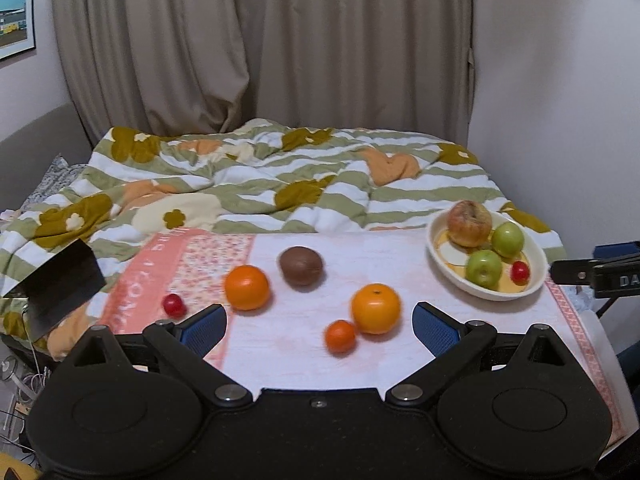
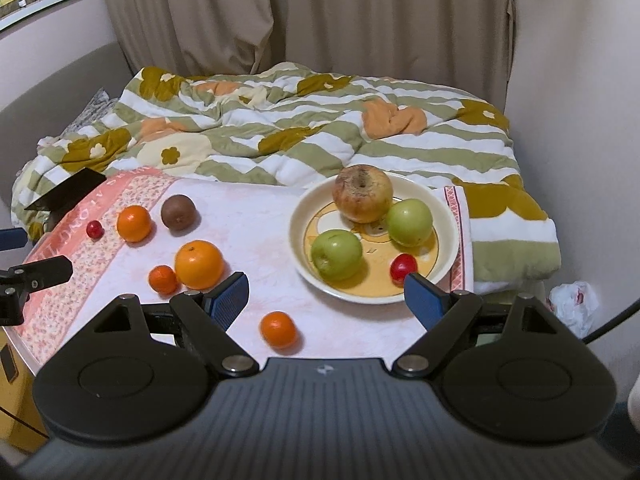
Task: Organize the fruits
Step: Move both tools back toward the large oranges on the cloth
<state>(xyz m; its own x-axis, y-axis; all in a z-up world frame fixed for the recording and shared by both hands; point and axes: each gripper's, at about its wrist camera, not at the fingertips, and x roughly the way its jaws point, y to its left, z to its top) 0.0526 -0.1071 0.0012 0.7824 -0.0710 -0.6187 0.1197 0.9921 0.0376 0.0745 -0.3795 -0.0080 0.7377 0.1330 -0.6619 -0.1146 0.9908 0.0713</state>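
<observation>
Your plate (image 2: pixel 448 216) at the worktop's (image 2: pixel 260 240) right end holds a blotchy apple (image 2: pixel 363 193), two green apples (image 2: pixel 337 255) and a cherry (image 2: pixel 403 265). Oranges (image 2: pixel 199 264), a kiwi (image 2: pixel 178 211) and another cherry (image 2: pixel 95 229) lie left. Your left claw (image 1: pixel 319 326) and right claw (image 2: pixel 326 298) are both spread, empty.

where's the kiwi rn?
The kiwi lies loose on the cloth, left of the plate in the right wrist view, beside an orange on its left; neither gripper touches it.
</observation>
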